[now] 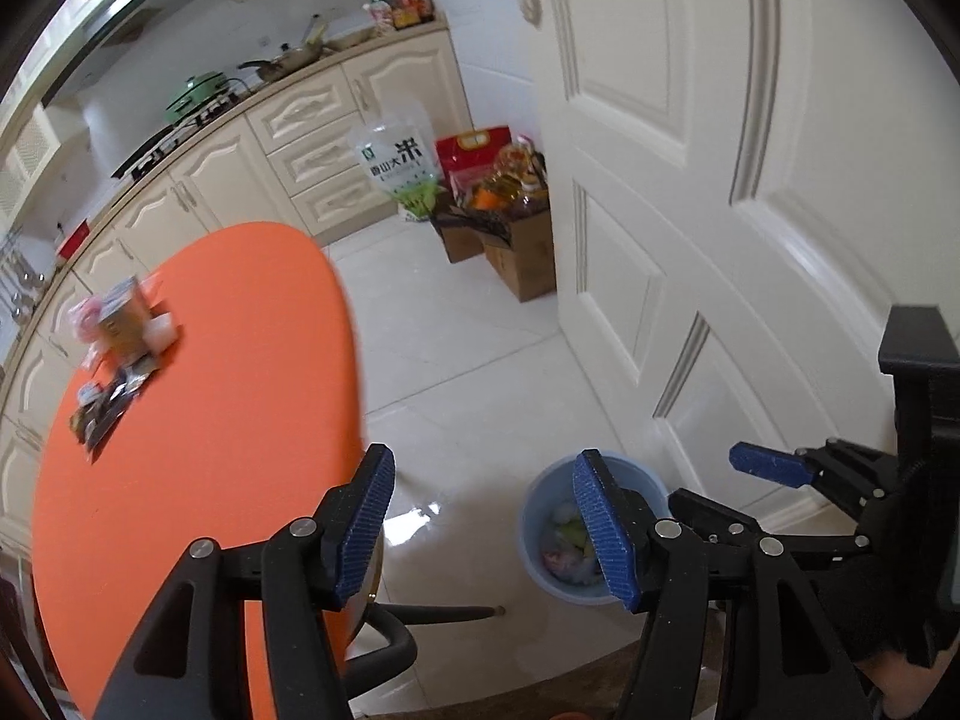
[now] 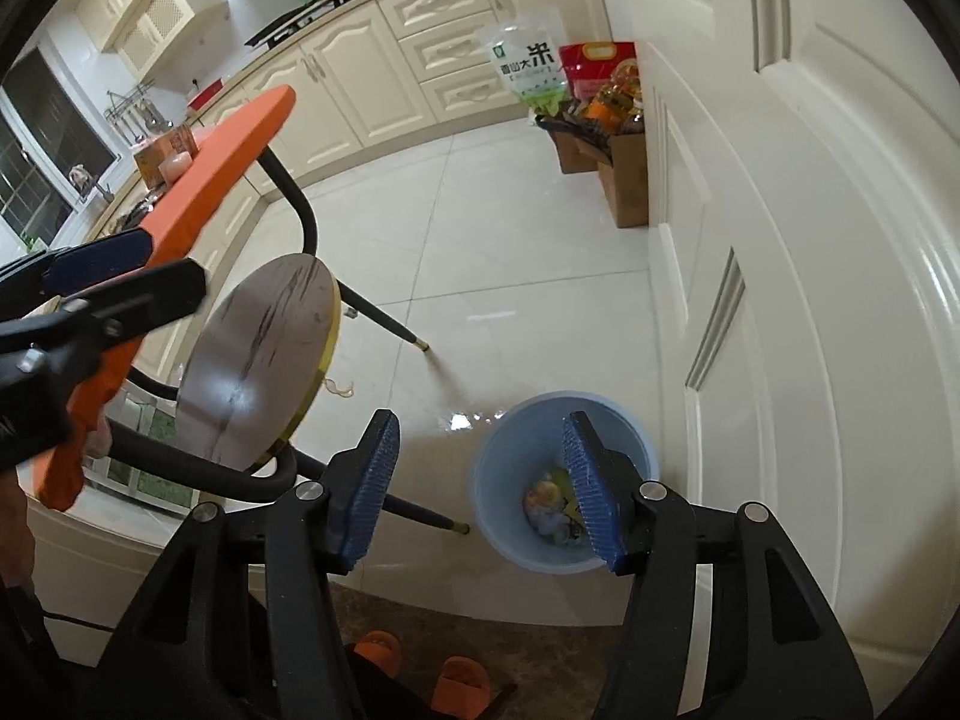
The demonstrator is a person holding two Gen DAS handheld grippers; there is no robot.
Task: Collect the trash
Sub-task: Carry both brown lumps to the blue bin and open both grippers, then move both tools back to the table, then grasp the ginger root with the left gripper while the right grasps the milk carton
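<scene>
Below the right hand-held gripper [image 2: 480, 492], its jaws apart and empty, sits the blue trash bin [image 2: 510, 450].

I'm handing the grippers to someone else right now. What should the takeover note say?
Left gripper: open, nothing between the fingers.
Right gripper: open, empty, above the blue bin.
Bin stands on the floor by the white door; it already holds some trash.
Left to do: wrappers and small packets still lie on the orange table; collect them and drop them in the bin.
</scene>
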